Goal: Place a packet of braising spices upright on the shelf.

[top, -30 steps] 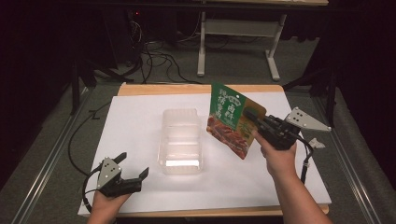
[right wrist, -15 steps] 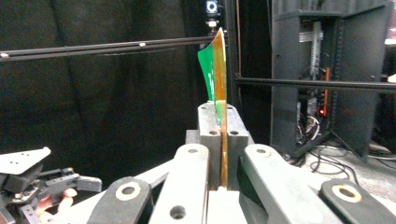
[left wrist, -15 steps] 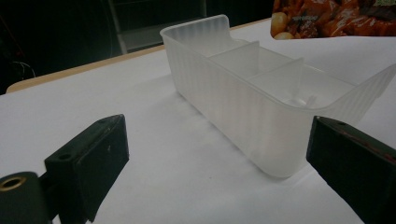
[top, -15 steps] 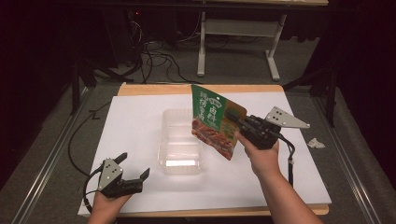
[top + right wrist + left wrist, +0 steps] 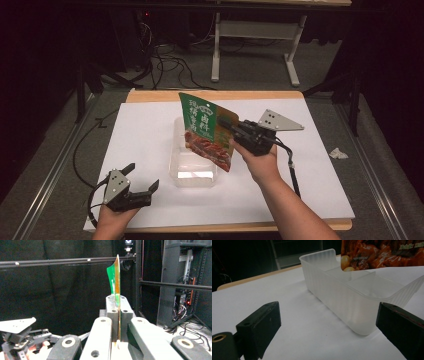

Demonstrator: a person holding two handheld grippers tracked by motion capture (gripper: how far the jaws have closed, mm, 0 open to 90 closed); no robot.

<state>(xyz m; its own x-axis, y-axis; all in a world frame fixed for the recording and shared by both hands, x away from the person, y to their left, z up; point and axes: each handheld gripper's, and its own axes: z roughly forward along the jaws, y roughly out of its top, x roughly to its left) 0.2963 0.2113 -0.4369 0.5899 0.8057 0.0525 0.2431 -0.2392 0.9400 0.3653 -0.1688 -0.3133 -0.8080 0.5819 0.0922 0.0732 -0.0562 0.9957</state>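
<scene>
A green and red food pouch (image 5: 204, 129) hangs upright and tilted over the far half of a clear plastic container (image 5: 193, 167) on the white table (image 5: 145, 130). My right gripper (image 5: 222, 125) is shut on the pouch's right edge. In the right gripper view the pouch (image 5: 115, 277) stands edge-on, pinched in my right gripper (image 5: 117, 302). My left gripper (image 5: 143, 176) rests open at the table's near left, pointing toward the container with nothing in it. From the left gripper view, my left gripper (image 5: 329, 322) frames the container (image 5: 352, 297), and the pouch's bottom corner (image 5: 382, 252) hangs above it.
A crumpled white scrap (image 5: 338, 153) lies on the grey floor right of the table. A black cable (image 5: 292, 172) trails from the right gripper across the table. A white desk frame (image 5: 250, 35) stands behind the table. The left hand's gripper (image 5: 17, 336) appears low left in the right gripper view.
My right gripper has carried the pouch leftward from the table's right side to above the container. The left gripper has stayed put and open.
</scene>
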